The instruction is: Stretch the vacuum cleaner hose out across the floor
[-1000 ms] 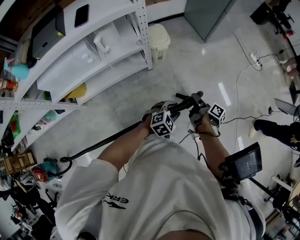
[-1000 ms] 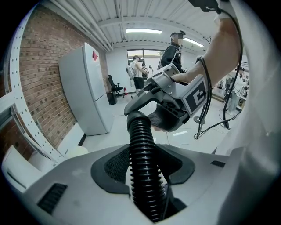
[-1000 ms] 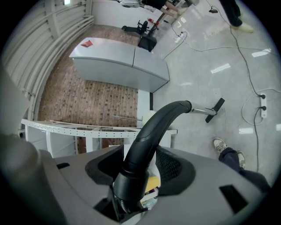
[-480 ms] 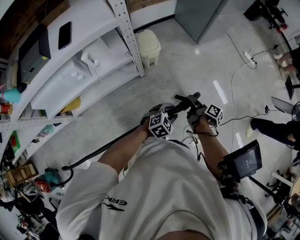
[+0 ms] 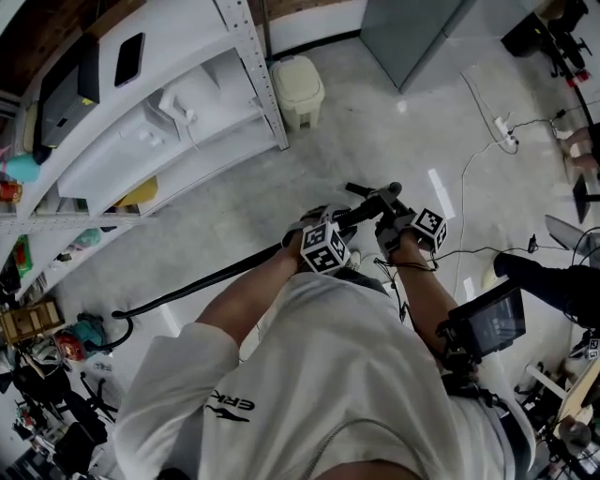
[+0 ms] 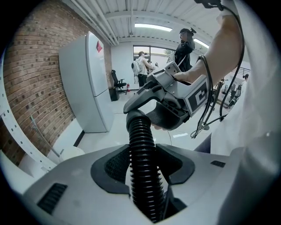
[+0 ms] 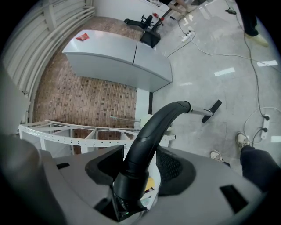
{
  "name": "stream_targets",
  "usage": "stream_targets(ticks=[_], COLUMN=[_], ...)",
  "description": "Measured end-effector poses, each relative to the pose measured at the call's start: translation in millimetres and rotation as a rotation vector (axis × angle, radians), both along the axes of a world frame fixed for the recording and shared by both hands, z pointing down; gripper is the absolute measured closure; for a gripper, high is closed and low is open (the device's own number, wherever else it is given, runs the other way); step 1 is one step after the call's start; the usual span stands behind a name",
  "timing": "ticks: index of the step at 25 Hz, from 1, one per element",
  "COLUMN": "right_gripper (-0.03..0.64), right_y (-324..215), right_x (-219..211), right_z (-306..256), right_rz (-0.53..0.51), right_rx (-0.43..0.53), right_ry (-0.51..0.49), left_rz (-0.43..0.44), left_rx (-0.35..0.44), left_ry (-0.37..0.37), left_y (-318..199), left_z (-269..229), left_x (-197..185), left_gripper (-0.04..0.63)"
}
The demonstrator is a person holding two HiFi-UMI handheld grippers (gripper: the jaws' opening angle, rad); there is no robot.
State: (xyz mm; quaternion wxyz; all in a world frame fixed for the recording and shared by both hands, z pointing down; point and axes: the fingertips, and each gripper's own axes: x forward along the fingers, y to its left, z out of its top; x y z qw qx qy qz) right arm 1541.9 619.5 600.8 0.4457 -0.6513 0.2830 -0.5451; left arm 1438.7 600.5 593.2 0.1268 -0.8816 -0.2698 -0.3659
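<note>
A black vacuum hose (image 5: 206, 281) runs from my two grippers down-left across the grey floor to a bend beside the vacuum cleaner (image 5: 82, 336). My left gripper (image 5: 314, 230) is shut on the ribbed part of the hose (image 6: 140, 136), which stands up between its jaws. Just to its right, my right gripper (image 5: 386, 208) is shut on the smooth curved hose handle (image 7: 153, 127). Beyond the handle, the right gripper view shows a metal tube with a floor nozzle (image 7: 211, 110). In the left gripper view the right gripper (image 6: 175, 99) sits at the top of the ribbed hose.
White shelving (image 5: 169, 112) fills the upper left, with a cream bin (image 5: 298, 89) at its end. A grey cabinet (image 5: 412, 28) stands at the back. Cables and a power strip (image 5: 506, 127) lie on the right, near a person's shoe (image 5: 511, 267). Clutter sits bottom left.
Both grippers keep their hold. The hose now lies a little straighter, and its far bend by the vacuum cleaner has shifted left. The head view has turned slightly.
</note>
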Motion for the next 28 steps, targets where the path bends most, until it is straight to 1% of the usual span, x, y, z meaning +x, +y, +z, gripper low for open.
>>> stream_targets(ticks=[4, 11, 20, 28], right_gripper=[0.391, 0.391, 0.390, 0.390], right_y=[20, 52, 87, 122], right_x=[10, 22, 39, 62], right_z=[4, 18, 26, 25], right_rz=[-0.044, -0.083, -0.068, -0.034], right_rx=[-0.020, -0.040, -0.019, 0.013], right_ry=[0.001, -0.007, -0.016, -0.009], left_rz=[-0.030, -0.041, -0.018, 0.009], left_rx=[-0.007, 0.009, 0.024, 0.044], left_ry=[-0.013, -0.039, -0.046, -0.012], left_y=[24, 57, 93, 126], left_z=[5, 19, 25, 19], left_x=[9, 22, 40, 64], left_gripper=[0.422, 0.422, 0.422, 0.421])
